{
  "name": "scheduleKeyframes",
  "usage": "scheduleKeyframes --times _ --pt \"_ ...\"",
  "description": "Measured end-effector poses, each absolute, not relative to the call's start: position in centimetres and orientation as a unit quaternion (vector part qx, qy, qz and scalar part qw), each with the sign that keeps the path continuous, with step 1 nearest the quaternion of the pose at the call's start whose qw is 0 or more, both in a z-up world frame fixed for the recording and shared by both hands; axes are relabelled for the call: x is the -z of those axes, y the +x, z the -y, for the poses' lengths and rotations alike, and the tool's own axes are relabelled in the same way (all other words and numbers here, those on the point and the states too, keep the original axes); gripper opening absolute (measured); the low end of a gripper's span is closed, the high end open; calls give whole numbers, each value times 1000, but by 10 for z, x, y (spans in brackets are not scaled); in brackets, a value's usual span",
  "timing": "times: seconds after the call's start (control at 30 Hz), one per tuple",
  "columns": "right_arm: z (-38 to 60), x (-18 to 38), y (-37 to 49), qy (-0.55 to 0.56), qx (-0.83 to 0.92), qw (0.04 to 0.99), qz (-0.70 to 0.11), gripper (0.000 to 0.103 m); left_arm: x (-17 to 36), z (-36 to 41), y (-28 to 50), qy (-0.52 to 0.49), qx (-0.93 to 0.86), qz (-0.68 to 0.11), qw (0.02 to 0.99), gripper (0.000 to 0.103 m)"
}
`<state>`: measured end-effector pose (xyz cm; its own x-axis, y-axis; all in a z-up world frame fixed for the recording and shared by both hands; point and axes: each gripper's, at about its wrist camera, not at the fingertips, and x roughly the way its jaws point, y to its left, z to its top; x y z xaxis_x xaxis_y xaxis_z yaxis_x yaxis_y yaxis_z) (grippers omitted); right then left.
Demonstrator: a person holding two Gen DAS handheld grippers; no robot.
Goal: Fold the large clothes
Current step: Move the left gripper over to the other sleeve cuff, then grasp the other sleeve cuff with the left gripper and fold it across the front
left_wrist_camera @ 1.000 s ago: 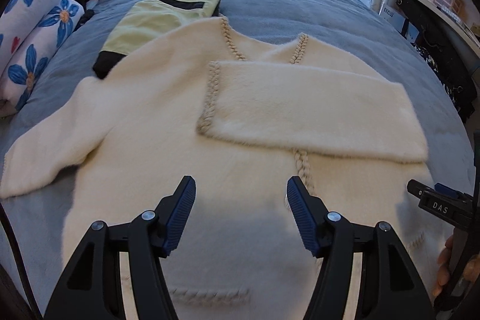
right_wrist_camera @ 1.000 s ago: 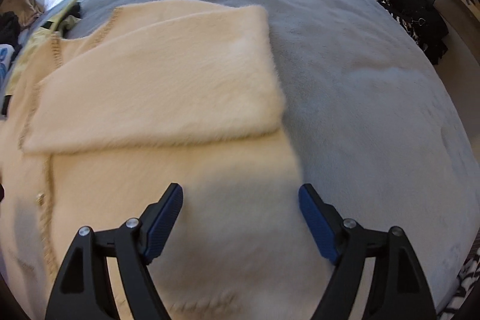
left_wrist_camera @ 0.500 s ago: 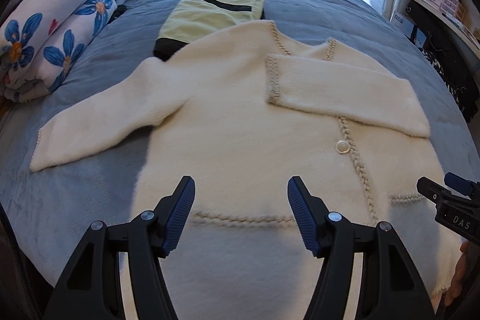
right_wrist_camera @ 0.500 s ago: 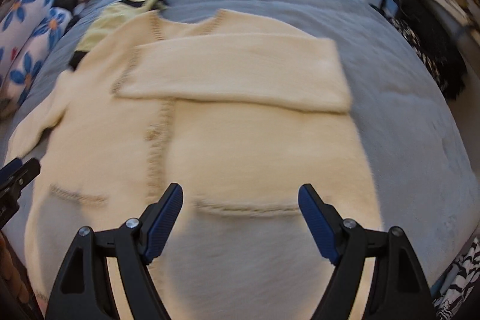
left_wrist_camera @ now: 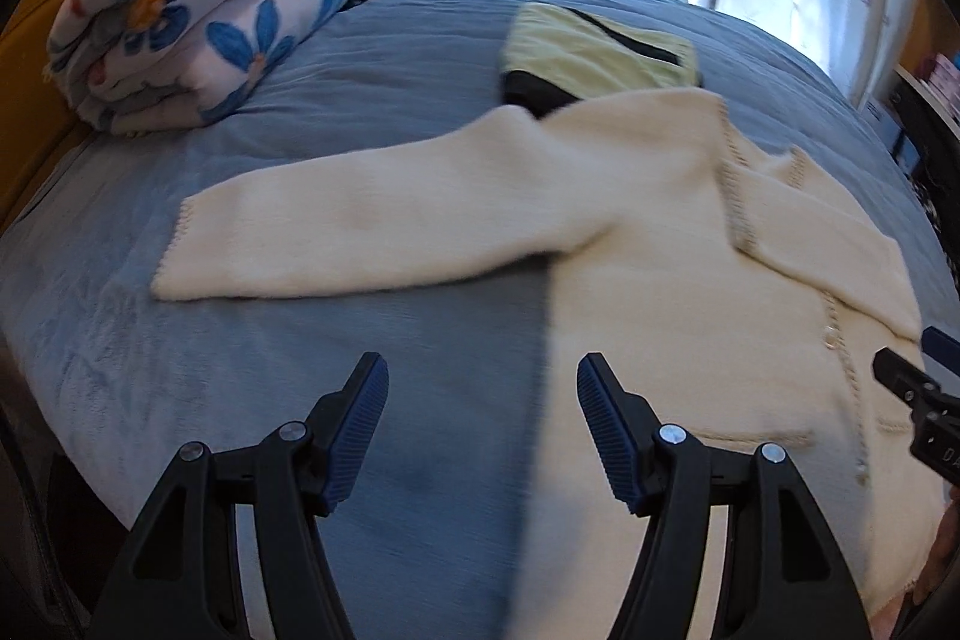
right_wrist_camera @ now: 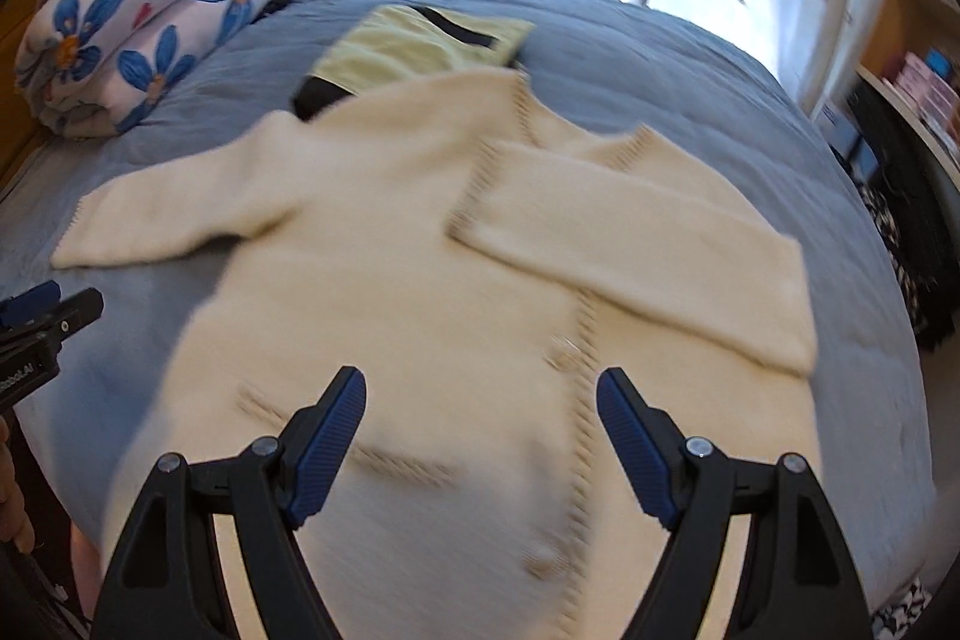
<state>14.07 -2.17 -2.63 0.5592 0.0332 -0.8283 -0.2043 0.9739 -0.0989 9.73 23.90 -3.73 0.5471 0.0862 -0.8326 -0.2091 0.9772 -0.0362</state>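
Cardigan [right_wrist_camera: 420, 316]: lay flat on bed [left_wrist_camera: 420, 58], one sleeve [right_wrist_camera: 630, 238] folded across, other sleeve [left_wrist_camera: 360, 232] out toward 9 o'clock.
Left gripper [left_wrist_camera: 483, 424]: jaws apart, empty.
Right gripper [right_wrist_camera: 482, 430]: jaws apart, empty.

So the cream cardigan [right_wrist_camera: 420, 316] is lying flat, front up, on the blue bedspread and fills most of the middle of the right wrist view. Fluffy knit, tan braided trim down the front opening and around the neckline, plus a button or two, bit blurry. One sleeve [right_wrist_camera: 630, 244] is folded across the chest at right of center. The other sleeve [left_wrist_camera: 360, 226] sticks straight out toward the left of the frame, cuff flat on the bedspread.
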Motion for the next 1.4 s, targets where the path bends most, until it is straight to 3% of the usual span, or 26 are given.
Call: scheduleKeyframes --times 0.6,0.8,1.07,1.1,1.17,1.23,1.4 --pt "-127 34 200 -118 -131 890 -420 79 137 -435 136 -284 -78 -487 822 64" --pt "-152 53 204 -143 -138 880 -431 79 159 -468 156 -348 -73 -467 809 64" --pt "-152 67 209 -146 -132 874 -445 79 165 -484 181 -356 -87 -448 815 64" --pt "-151 68 211 -145 -130 873 -447 79 166 -489 184 -357 -96 -444 816 60" --pt "-146 72 212 -139 -129 871 -453 79 164 -491 189 -349 -122 -438 819 26" --pt "-140 76 213 -132 -126 868 -462 79 162 -493 191 -360 -123 -429 819 12" --pt "-119 79 208 -115 -118 866 -473 79 110 -444 199 -265 -154 -399 864 7"
